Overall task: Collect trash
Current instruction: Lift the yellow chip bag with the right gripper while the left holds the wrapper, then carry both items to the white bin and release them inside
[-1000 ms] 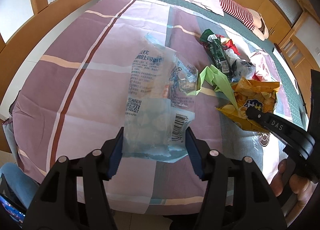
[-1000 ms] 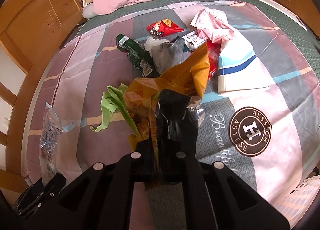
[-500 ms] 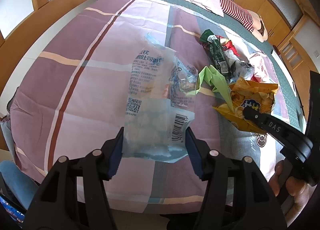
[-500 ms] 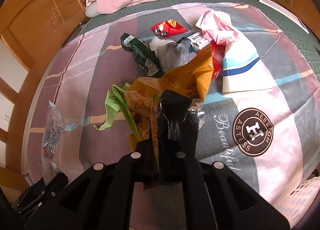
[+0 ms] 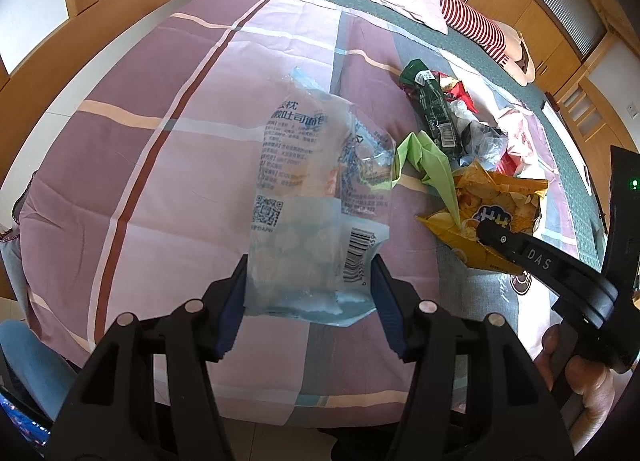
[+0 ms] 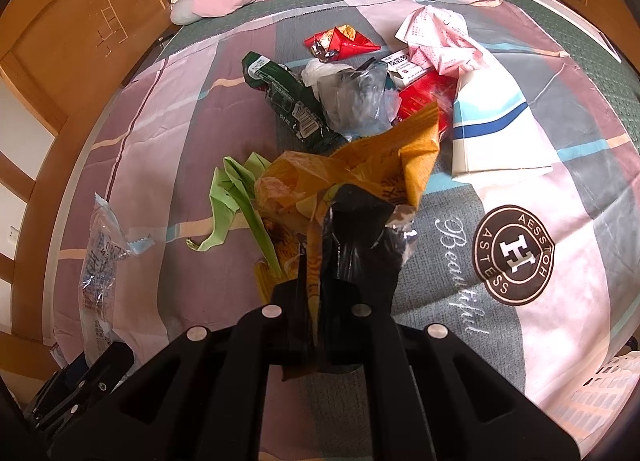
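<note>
Leftmost, the left gripper has its fingers spread either side of a clear bread bag lying flat on the striped bedspread. Right of that bag lies a green paper strip, then the yellow chip bag, pinched tight by the right gripper.

Clear bread bag showing glossy, crinkled plastic; chip bag shining foil-like; bedsheet lying matt cloth.

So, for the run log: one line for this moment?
left gripper: open around clear bag | right gripper: shut on chip bag
</note>
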Available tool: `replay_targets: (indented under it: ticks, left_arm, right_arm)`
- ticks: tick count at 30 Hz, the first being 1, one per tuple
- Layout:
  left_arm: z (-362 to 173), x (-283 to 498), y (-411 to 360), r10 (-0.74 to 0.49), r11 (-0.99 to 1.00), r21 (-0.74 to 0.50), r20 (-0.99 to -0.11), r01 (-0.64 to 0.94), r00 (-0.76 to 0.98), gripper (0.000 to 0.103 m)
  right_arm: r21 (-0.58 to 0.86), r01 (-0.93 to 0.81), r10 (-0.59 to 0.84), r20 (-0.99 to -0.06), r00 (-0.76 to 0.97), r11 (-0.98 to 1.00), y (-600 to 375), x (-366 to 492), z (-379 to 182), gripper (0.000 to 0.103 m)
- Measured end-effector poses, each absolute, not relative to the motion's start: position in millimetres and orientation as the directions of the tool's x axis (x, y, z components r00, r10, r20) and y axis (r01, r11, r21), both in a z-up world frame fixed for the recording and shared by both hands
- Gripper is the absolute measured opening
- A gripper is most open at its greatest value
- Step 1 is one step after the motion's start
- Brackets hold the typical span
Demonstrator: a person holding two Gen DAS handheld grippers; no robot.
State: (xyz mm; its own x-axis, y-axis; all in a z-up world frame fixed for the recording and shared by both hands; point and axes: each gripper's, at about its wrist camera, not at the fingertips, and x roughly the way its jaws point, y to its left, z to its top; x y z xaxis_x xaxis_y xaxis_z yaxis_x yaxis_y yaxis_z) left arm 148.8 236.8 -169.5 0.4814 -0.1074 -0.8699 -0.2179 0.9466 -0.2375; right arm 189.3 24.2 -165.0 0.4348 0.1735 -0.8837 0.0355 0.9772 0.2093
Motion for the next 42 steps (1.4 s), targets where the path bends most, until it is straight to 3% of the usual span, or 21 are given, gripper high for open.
replay_targets:
  ticks: [17,28,34,37,42]
  left_arm:
    - [-167.2,148.3,238.7,-0.117,0.943,-0.252,-0.863,-0.219,0.492,0.059]
    - [-147.4,148.3,232.5,-0.333,0.884,-0.457,-0.764,-0.100,0.553,0.058]
    - [-142.5,144.0,226.6,-0.448,0.837,-0.546,-0.704,-0.017,0.551,0.058]
    - [-136.0,144.9,211.4,-0.525,0.803,-0.594,-0.656,0.058,0.542,0.058]
    - [-123.2,137.4,161.6,-0.675,0.716,-0.662,-0.574,0.222,0.463,0.058]
  right_arm:
    - [0.248,0.049,0.197,-0.860,0.470,0.967,19.5,184.5,-155.8,0.006]
    - [0.498,0.057,0.367,-0.707,0.604,0.866,-45.3,124.7,-114.8,0.006]
    - [0.415,0.039,0.286,-0.688,0.667,0.909,-92.4,80.0,-62.2,0.006]
    - [0.304,0.075,0.167,-0.694,0.700,0.950,-127.4,46.8,-38.9,0.006]
    - [0.192,0.226,0.009,-0.780,0.625,0.955,-207.7,-18.9,-39.0,0.006]
